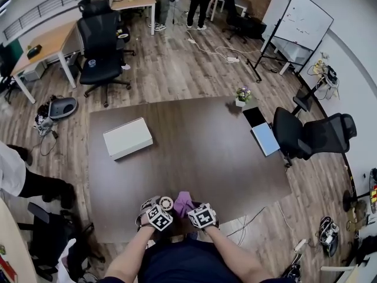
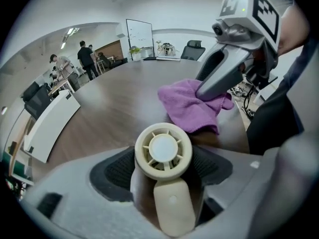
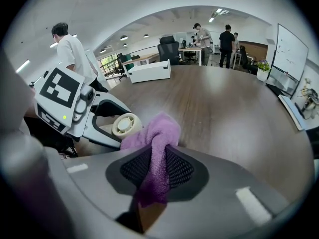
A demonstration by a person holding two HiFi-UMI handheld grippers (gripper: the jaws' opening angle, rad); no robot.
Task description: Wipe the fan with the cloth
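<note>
A small cream handheld fan [image 2: 163, 153] lies on the brown table [image 1: 206, 152] near its front edge, round head pointing away from me. It sits between the jaws of my left gripper [image 2: 164, 169], which stand wide; bare table shows between the fan's handle and the left pad, so they are open around it. My right gripper [image 3: 158, 169] is shut on a purple cloth [image 3: 154, 143], pinched between its pads. The cloth [image 2: 192, 106] hangs onto the table just right of and beyond the fan's head. In the head view the fan [image 1: 166, 203] and the cloth [image 1: 182, 203] lie side by side.
A white box [image 1: 127, 138] lies at the table's left. A dark tablet [image 1: 254, 117], a light blue notebook [image 1: 265, 139] and a small potted plant [image 1: 242, 94] are at the far right. A black office chair [image 1: 312, 135] stands by the right edge. People stand further off.
</note>
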